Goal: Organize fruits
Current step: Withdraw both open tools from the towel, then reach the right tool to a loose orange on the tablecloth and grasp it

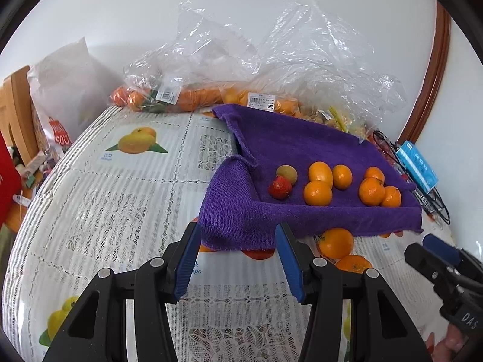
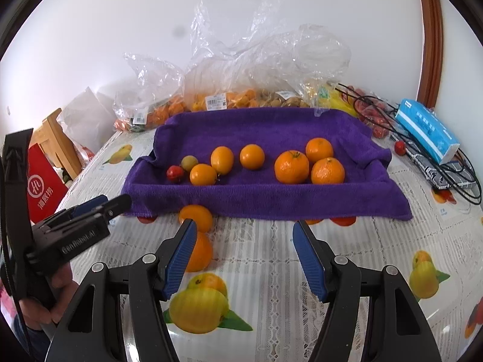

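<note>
On the table (image 2: 271, 271), just short of the towel's (image 2: 271, 129) near hem, two oranges lie loose, one behind the other. The near orange (image 2: 200, 252) sits touching or almost touching the inner face of the right gripper's (image 2: 243, 256) left finger, partly hidden behind it; the far orange (image 2: 196, 215) lies just beyond that fingertip, against the hem. Both are left of the gap, not in it.

The right gripper's fingers are spread wide and hold nothing. The left gripper (image 1: 238, 259) is likewise spread and empty, pointed at the towel's folded left corner, with the loose oranges off to its right, beyond its right finger.

On the towel, the sorted fruit sits in clusters: a red fruit (image 2: 174, 173) and a pale green one (image 2: 189, 163) at the left, three smooth oranges (image 2: 222, 160) in the middle, three tangerines (image 2: 291, 166) at the right. Plastic bags (image 2: 241, 69) of more fruit are heaped behind.

Judging by this layout, the loose oranges are what remains. The right gripper looks much the nearer; it would need to shift left so the near orange falls between its fingers. Being round, the fruit has no long axis to match, but it could roll away if nudged by that left finger.
</note>
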The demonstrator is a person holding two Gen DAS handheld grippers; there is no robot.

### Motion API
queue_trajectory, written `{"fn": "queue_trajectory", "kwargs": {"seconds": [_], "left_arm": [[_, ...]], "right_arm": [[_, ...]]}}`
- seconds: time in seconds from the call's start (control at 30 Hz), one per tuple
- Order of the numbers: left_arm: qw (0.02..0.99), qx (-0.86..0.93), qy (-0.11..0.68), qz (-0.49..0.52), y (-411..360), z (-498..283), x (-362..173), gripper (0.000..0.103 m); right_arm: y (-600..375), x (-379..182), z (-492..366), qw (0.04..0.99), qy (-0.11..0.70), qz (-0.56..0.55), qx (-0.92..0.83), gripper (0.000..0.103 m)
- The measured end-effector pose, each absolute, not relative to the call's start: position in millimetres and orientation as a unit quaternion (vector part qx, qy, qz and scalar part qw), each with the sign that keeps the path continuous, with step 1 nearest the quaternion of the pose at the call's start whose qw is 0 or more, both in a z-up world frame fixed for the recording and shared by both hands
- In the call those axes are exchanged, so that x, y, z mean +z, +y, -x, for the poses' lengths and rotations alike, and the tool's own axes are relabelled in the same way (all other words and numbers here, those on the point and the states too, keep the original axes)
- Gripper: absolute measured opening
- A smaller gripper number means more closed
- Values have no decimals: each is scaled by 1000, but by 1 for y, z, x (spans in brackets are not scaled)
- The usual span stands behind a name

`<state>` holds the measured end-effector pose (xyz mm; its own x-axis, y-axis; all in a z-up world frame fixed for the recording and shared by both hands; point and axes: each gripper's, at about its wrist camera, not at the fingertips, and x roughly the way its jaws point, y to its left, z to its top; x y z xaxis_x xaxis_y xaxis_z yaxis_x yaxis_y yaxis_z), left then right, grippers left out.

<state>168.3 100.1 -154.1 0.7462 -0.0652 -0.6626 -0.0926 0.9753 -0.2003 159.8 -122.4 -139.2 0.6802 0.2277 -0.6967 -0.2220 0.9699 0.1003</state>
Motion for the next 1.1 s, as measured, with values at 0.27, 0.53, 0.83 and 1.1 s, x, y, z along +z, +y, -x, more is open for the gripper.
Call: {"fn": "queue_trajectory", "kwargs": {"seconds": [0.27,0.53,0.83,1.1], "left_arm": [[928,28,360,91,99,-169,-155,49],[923,38,366,114,111,-172,-157,49],[922,40,367,113,111,-174,-157,49],[921,42,370,116,112,-175,-158,49]], "right_arm": [[-120,-149,-159,916,384,-6,118,65],[-114,-157,-163,908,396,-15,138,65],[-109,-164,-165,901,406,-21,153,61],[-94,-167,-164,898,405,-5,174,54]]}}
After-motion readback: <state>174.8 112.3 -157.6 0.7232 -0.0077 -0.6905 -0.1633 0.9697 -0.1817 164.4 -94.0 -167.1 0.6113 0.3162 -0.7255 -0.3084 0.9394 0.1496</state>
